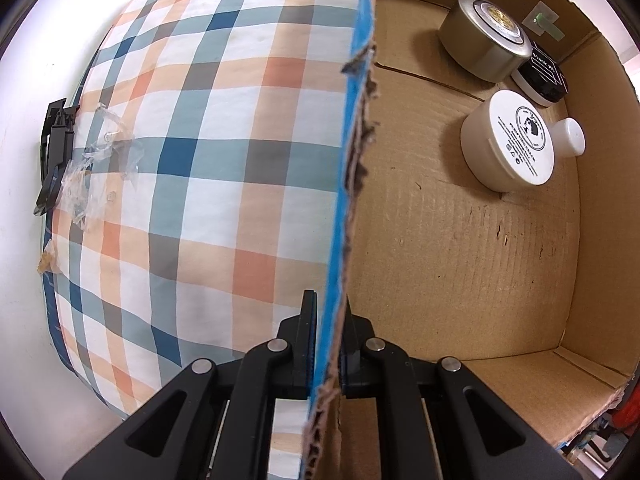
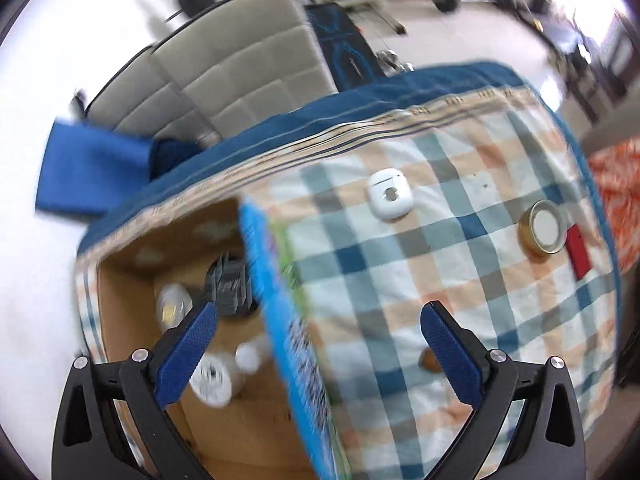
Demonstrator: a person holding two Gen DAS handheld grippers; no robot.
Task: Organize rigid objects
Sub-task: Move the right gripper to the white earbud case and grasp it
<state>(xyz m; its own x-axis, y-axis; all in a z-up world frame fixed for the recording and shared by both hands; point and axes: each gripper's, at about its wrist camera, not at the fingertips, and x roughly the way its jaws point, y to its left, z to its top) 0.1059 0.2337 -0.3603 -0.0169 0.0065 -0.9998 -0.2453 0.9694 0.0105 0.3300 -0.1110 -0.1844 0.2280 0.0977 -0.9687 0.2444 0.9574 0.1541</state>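
The left gripper (image 1: 326, 344) is clamped on the torn, blue-printed side wall of the open brown cardboard box (image 1: 460, 264), one finger outside and one inside. The box sits on a plaid cloth of white, teal, blue and orange squares (image 1: 208, 128) that covers the table. Inside the box, toward its far corner, stand a round gold-grey metal tin (image 1: 476, 46), a black-lidded round jar (image 1: 546, 80) touching it, a squat white plastic cream jar with a printed lid (image 1: 508, 142), and a small white bottle cap (image 1: 570, 136) just beside that jar. A crumpled piece of clear plastic wrap (image 1: 104, 160) and a black plastic clip (image 1: 54, 152) lie at the cloth's left edge in the left wrist view. The right gripper (image 2: 318, 344) has its blue-padded jaws spread wide with nothing held, straddling the box wall from above; this view is motion-blurred. Outside the box on the cloth lie a white earbud case (image 2: 390, 196), a gold-rimmed round lid (image 2: 544, 228) and, just beside it near the table's right edge, a red flat object (image 2: 579, 252).
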